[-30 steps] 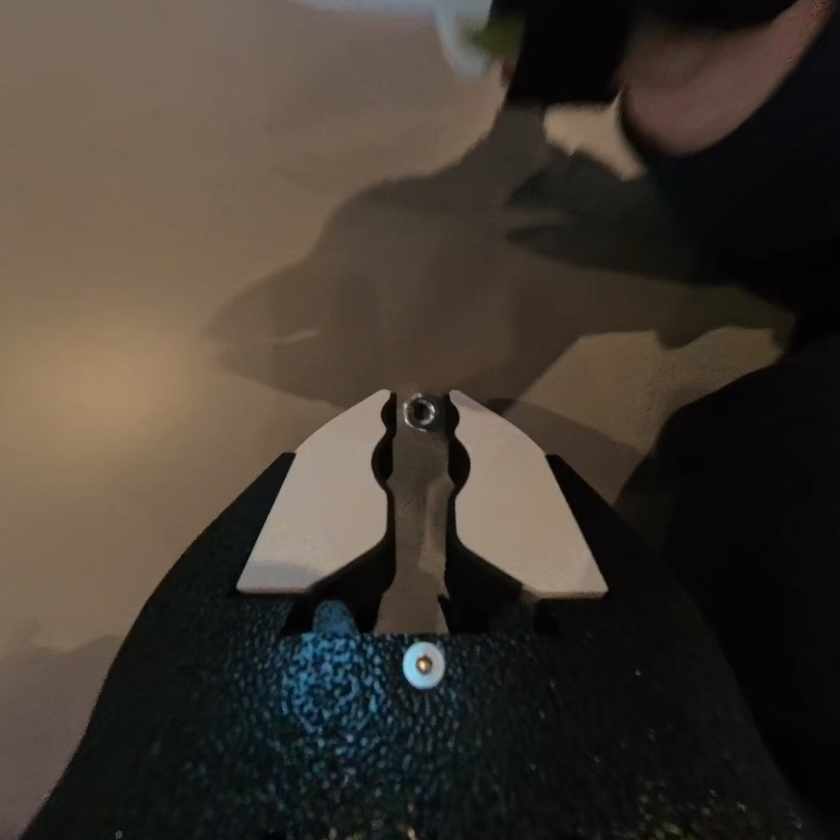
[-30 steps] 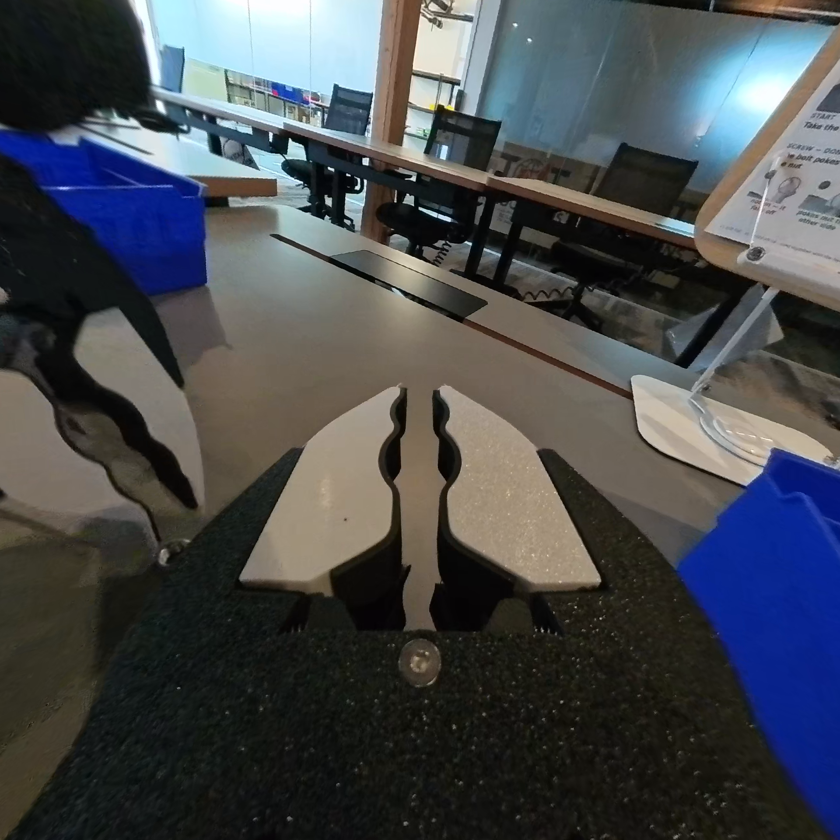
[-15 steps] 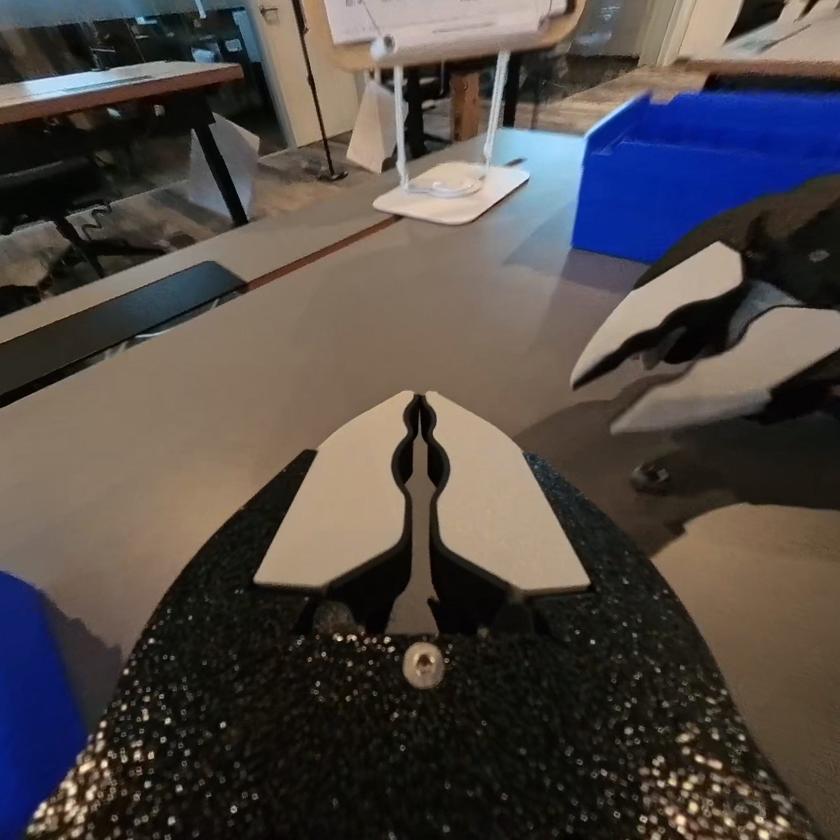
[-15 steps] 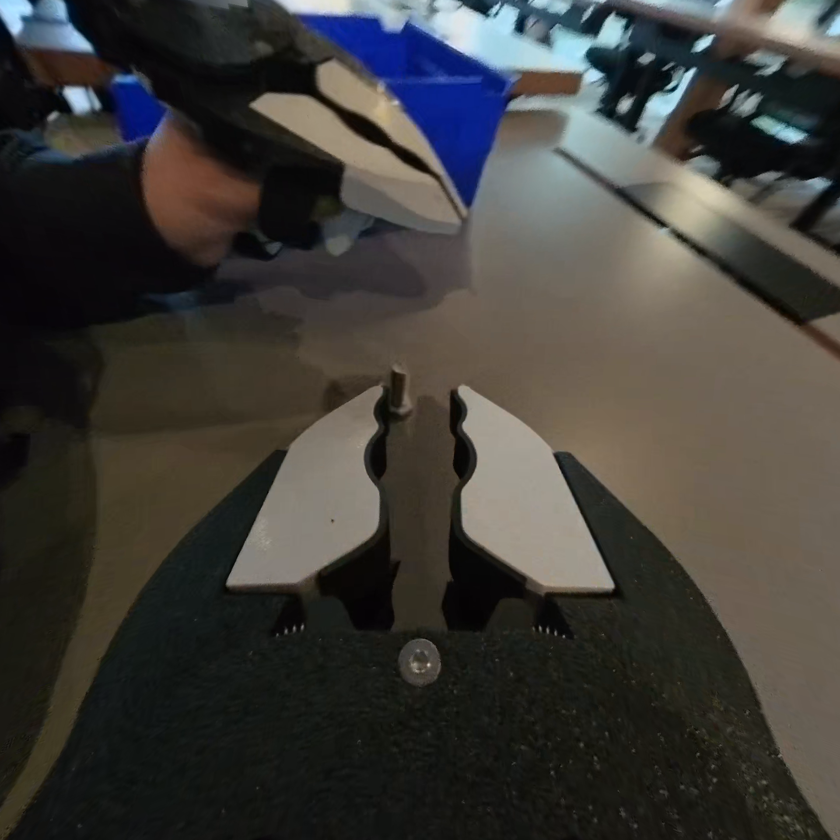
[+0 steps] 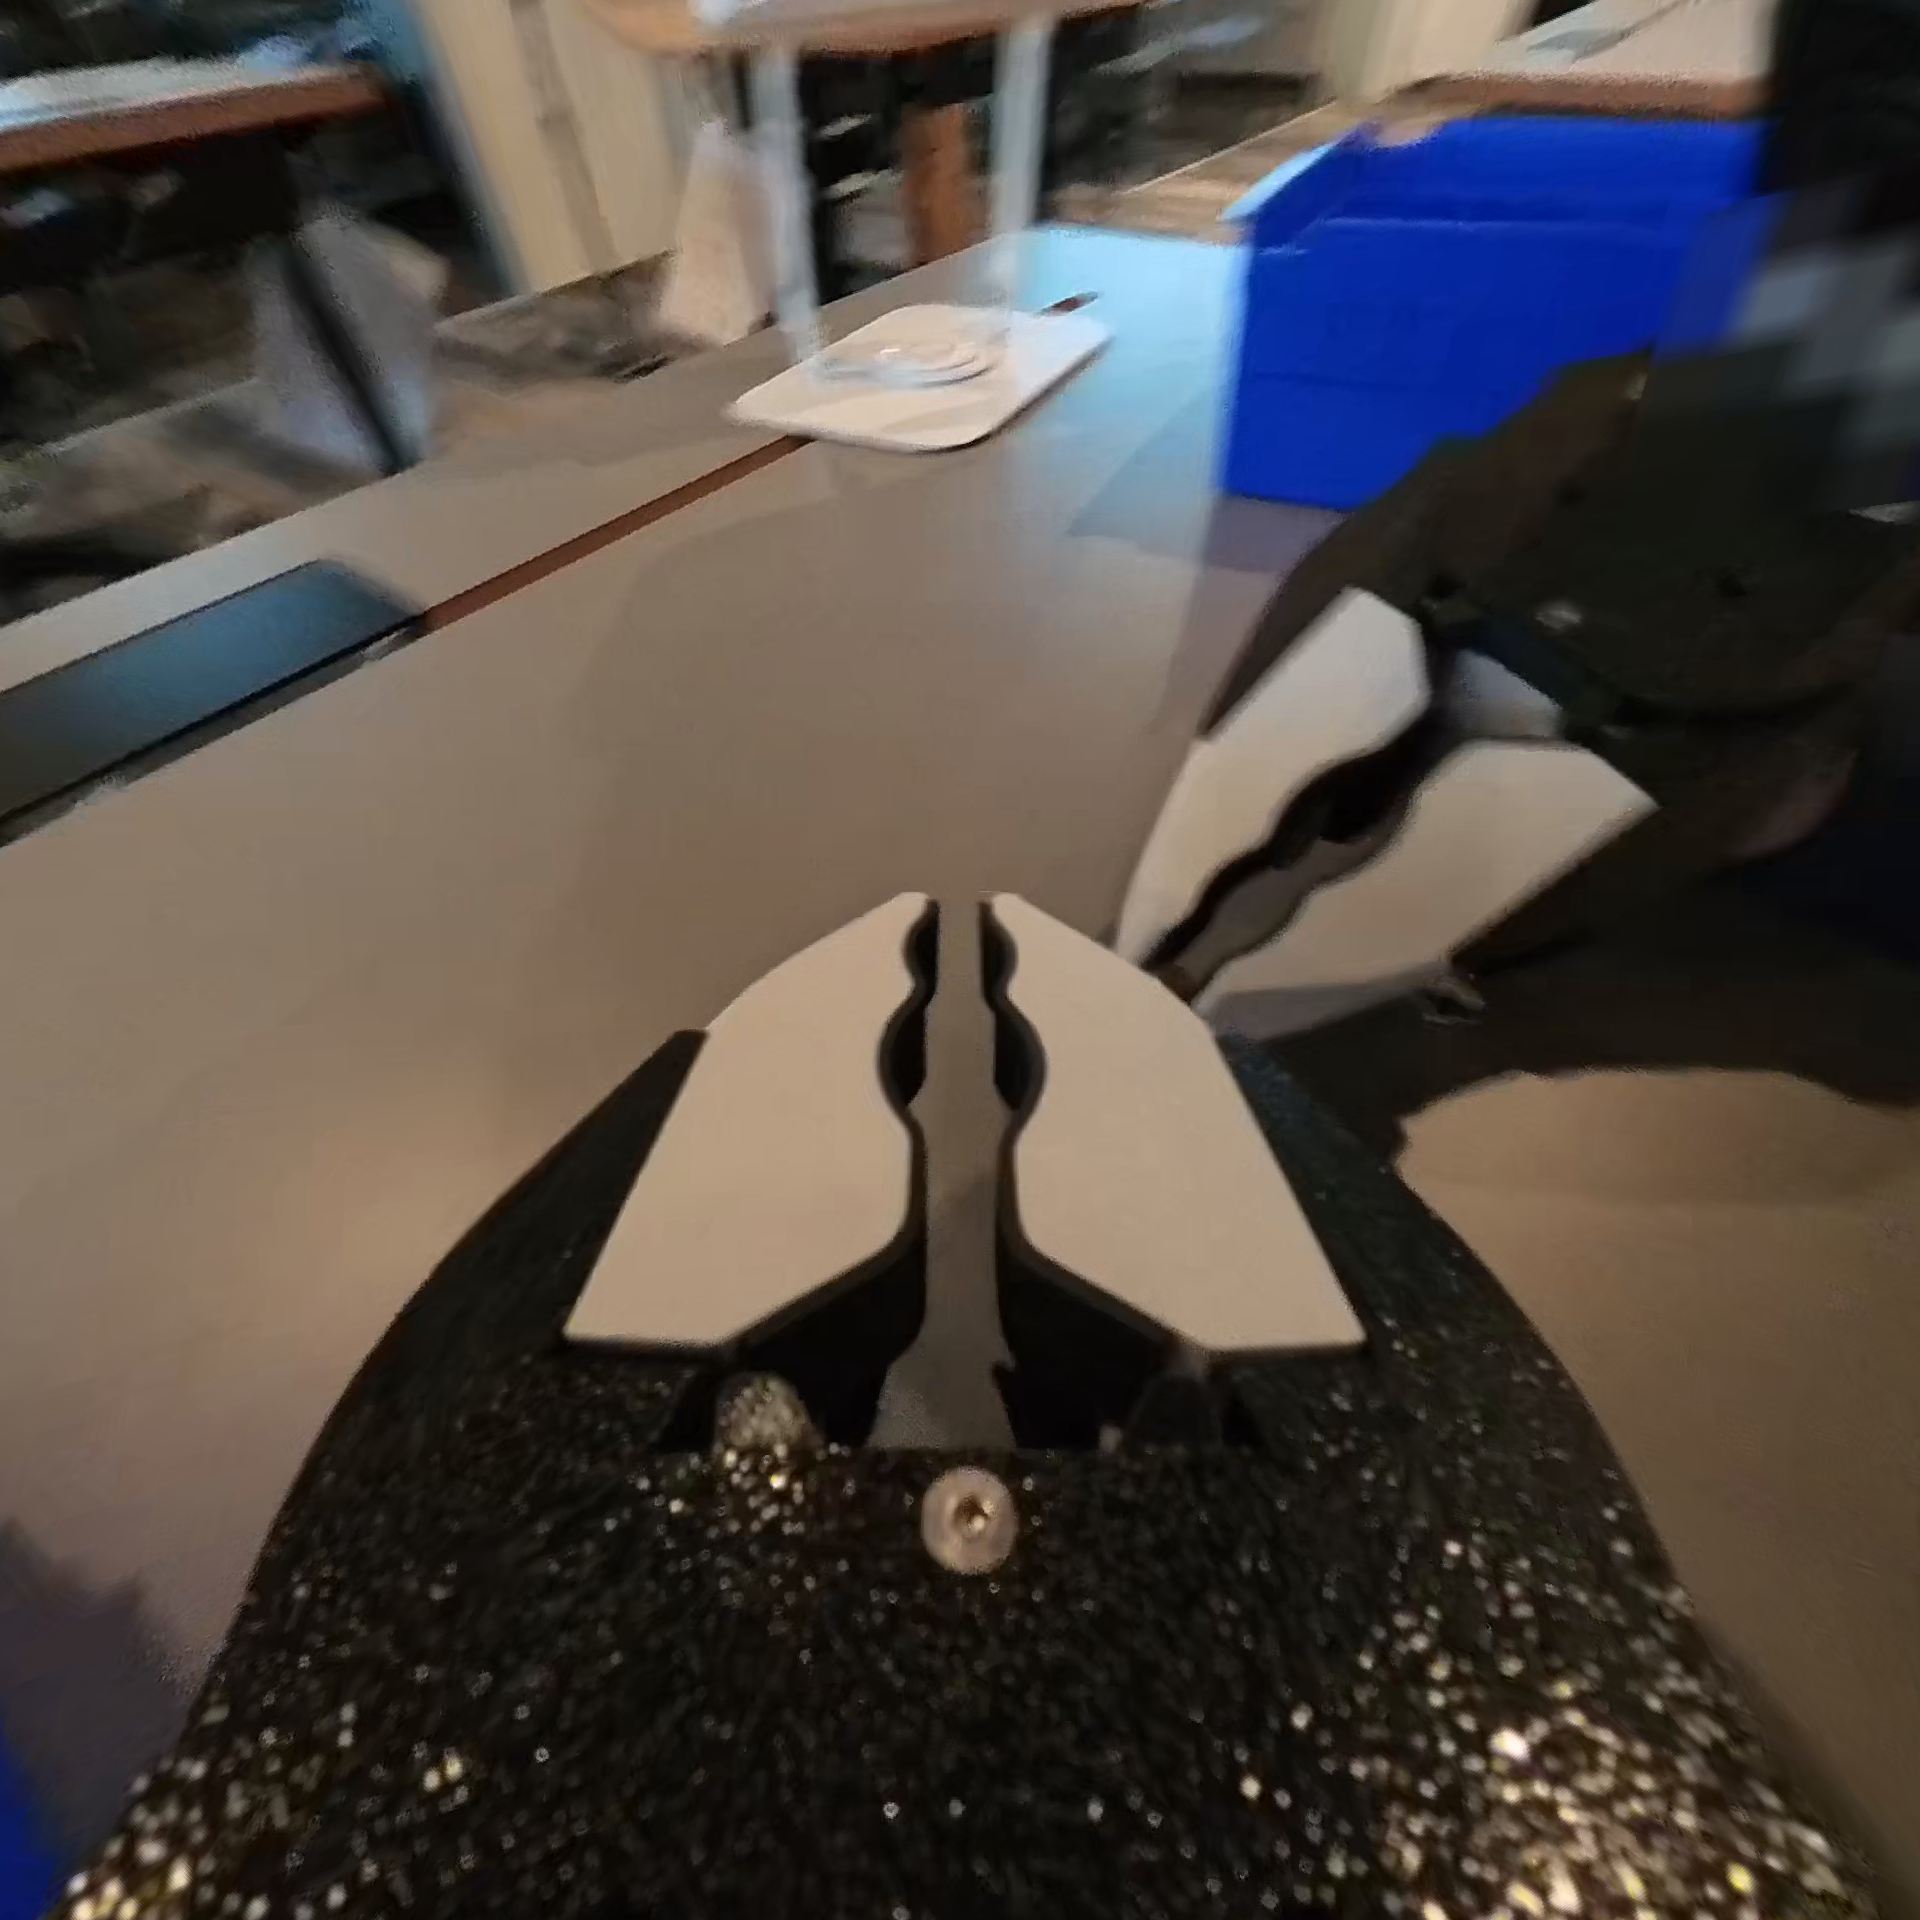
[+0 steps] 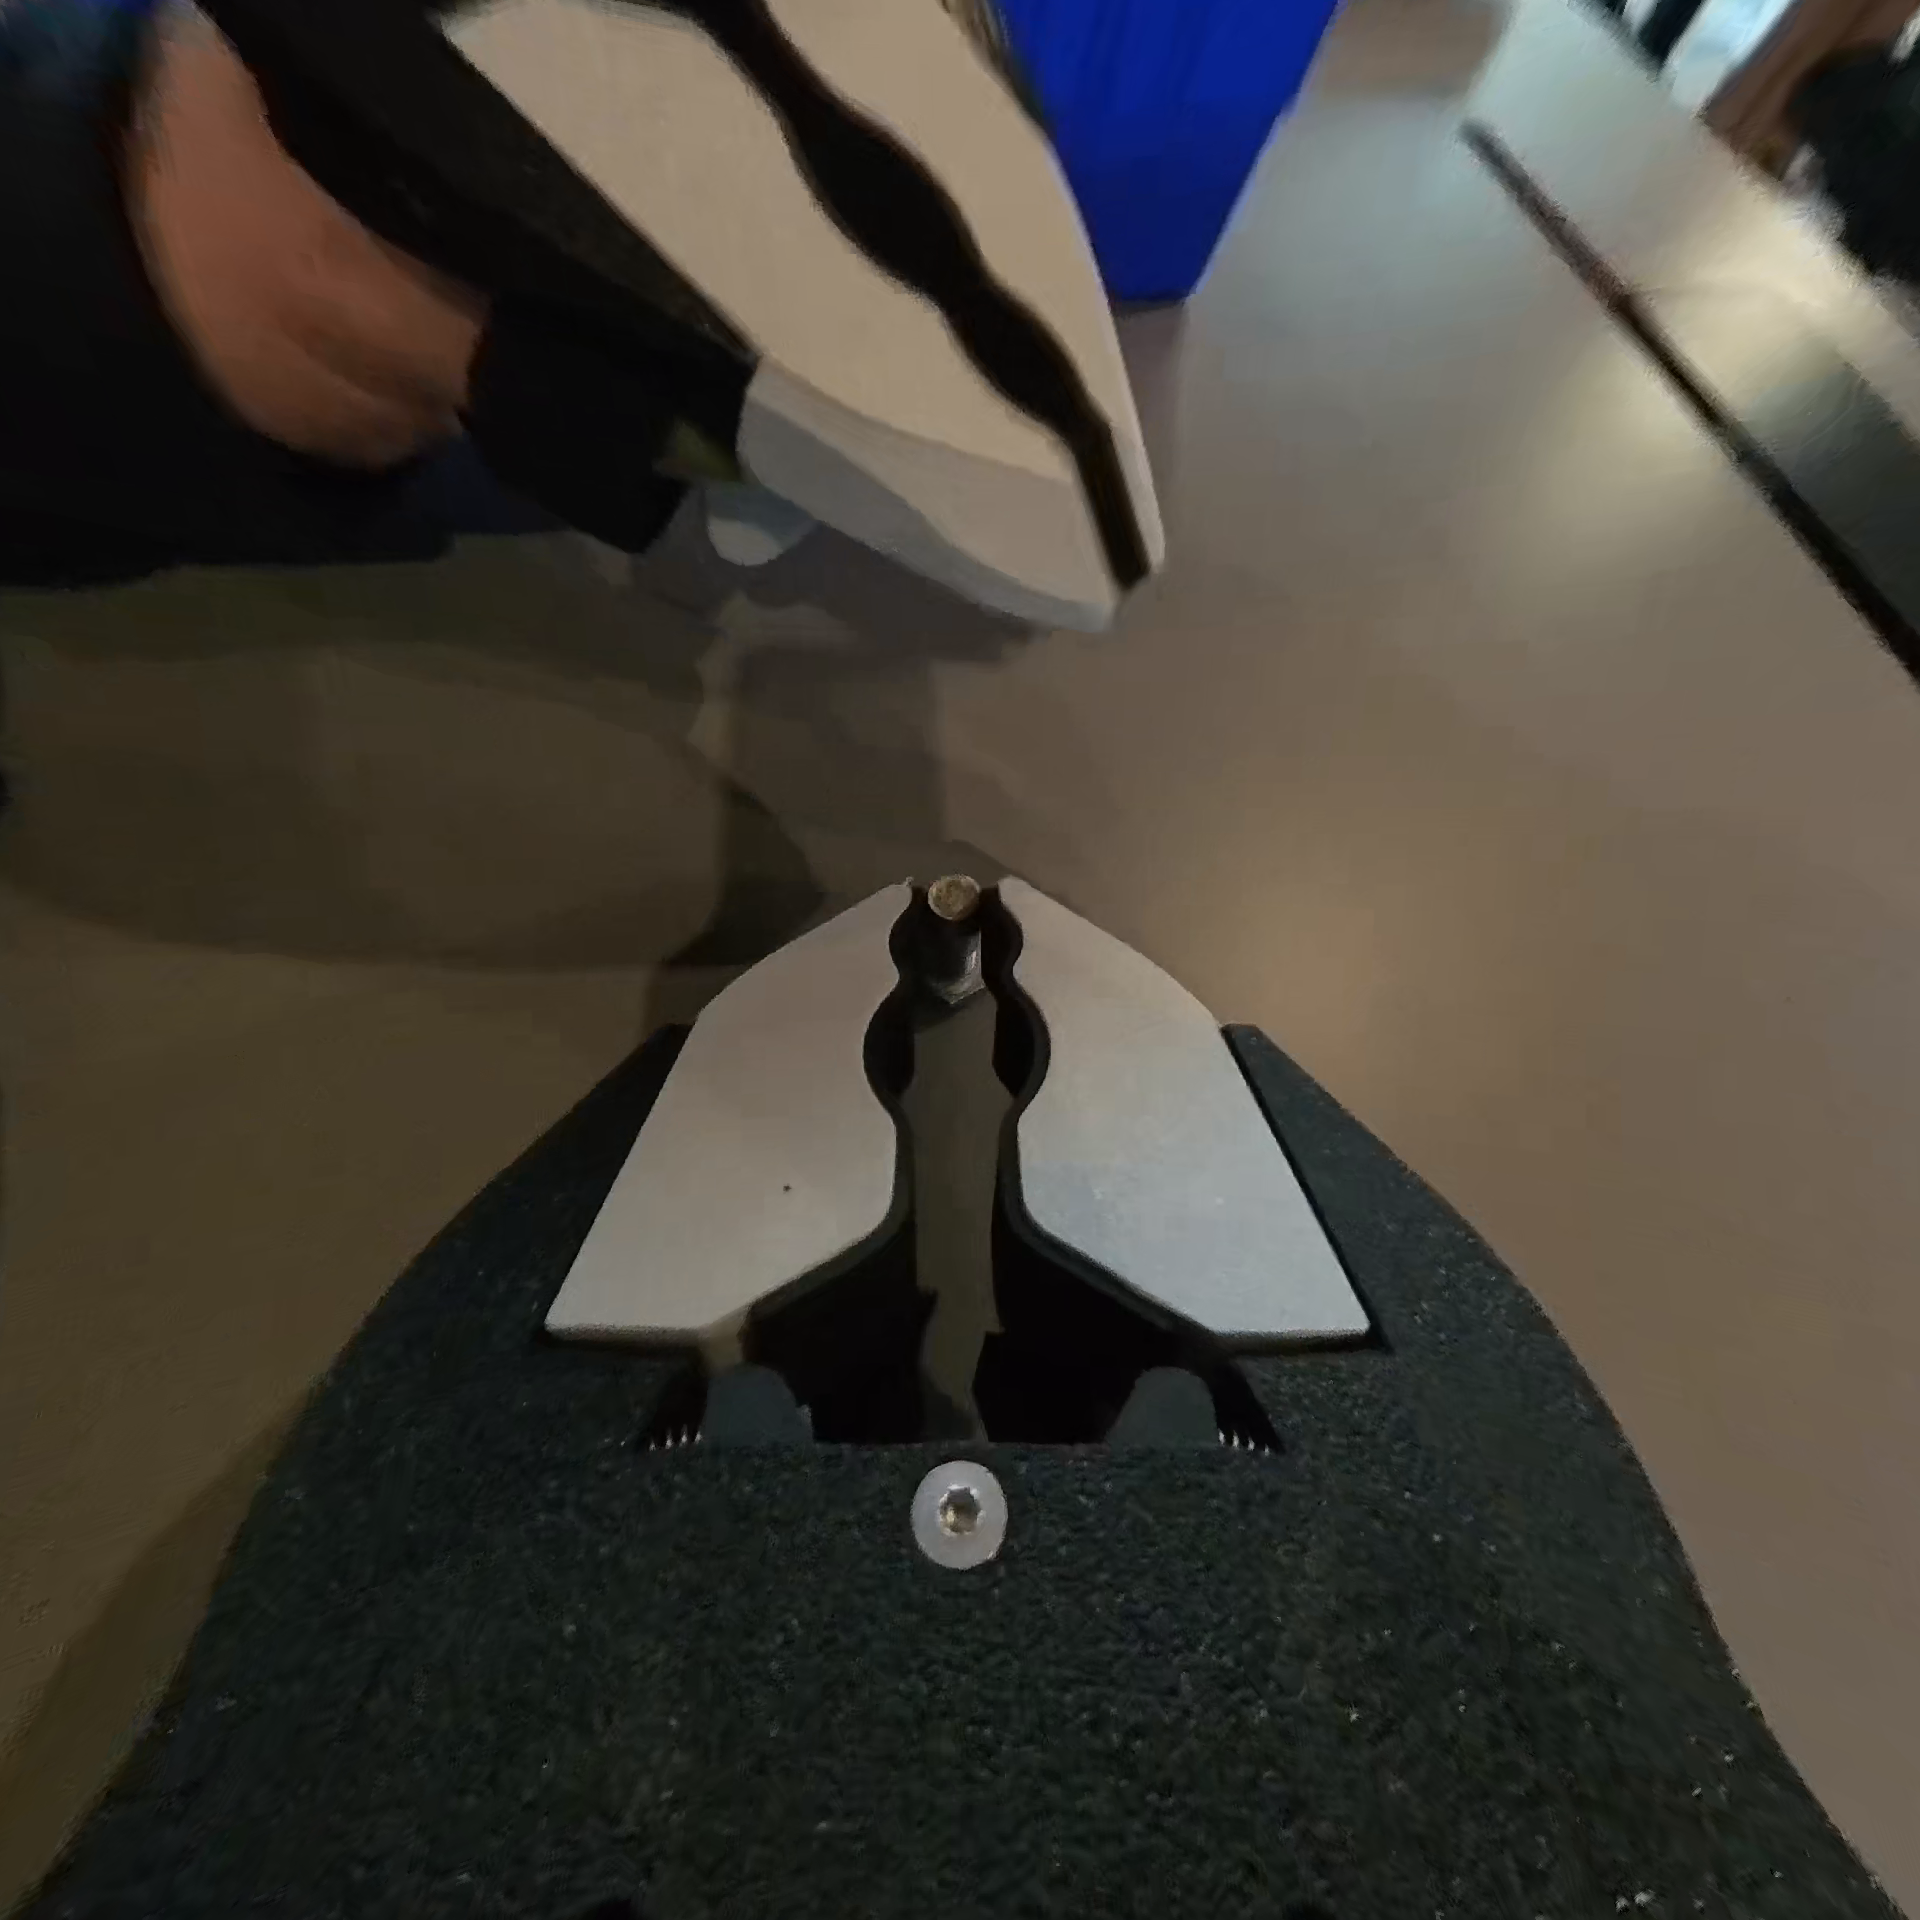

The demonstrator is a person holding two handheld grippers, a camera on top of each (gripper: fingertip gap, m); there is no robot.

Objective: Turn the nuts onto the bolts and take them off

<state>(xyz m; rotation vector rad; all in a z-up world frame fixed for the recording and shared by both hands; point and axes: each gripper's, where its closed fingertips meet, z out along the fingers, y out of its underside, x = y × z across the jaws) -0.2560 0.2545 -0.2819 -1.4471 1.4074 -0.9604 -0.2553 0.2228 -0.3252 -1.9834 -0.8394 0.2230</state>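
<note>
A small metal bolt [image 6: 953, 898] stands upright on the grey table [image 6: 1455, 831], threaded end up. My right gripper [image 6: 953, 883] has its fingertips closed against the bolt on both sides. It also shows in the left wrist view [image 5: 1164, 961], tips down at the table. A small blurred metal piece [image 5: 1449, 992] lies on the table under it. My left gripper [image 5: 958, 904] is shut and empty, with only a thin slit between its fingers. It hangs above the table, up and to the left of the bolt [image 6: 1122, 587].
A blue bin [image 5: 1455, 343] stands at the back right, and a white stand base [image 5: 925, 364] beside it. A black inset strip [image 5: 187, 665] runs along the table's far edge. A second blue bin [image 6: 1143, 125] is behind the left gripper, held by a hand [image 6: 291, 312]. My hands' fingertips stand some 5 centimeters from each other.
My left gripper let go of the metal part it held over the table and lifted away. My right gripper swung down, came around the standing bolt and closed on it.
</note>
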